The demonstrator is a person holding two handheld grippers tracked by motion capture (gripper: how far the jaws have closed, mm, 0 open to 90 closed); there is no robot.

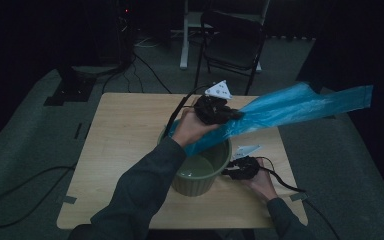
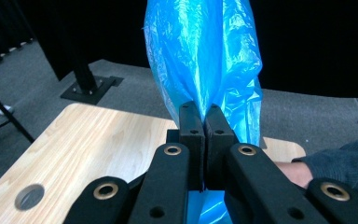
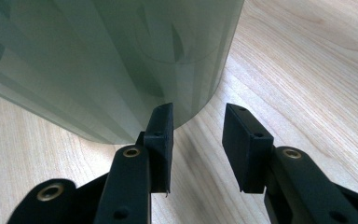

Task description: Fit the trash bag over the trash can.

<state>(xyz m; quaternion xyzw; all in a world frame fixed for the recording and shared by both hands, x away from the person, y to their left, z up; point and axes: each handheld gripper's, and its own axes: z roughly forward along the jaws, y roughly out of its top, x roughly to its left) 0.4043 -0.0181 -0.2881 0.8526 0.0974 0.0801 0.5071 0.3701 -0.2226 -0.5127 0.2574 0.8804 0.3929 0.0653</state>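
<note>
Your left gripper (image 1: pixel 219 111) has its jaws pressed shut on the blue plastic bag (image 1: pixel 285 107), which streams up and to the right from the green ribbed bin (image 1: pixel 200 172) standing at the middle of the worktop (image 1: pixel 120 145). The bag looks to be thin film: very light, limp and slippery, likely to stretch or tear if you yank it. You are pinching a gathered bunch of it, which seems the safest hold; grip near the open edge when you spread it. Your left arm reaches across over the bin, gripper raised and pointing right. Your right gripper (image 1: pixel 243 167) rests low on the worktop just right of the bin, jaws well open with nothing between them, one fingertip (image 3: pixel 161 135) close to the bin wall.
</note>
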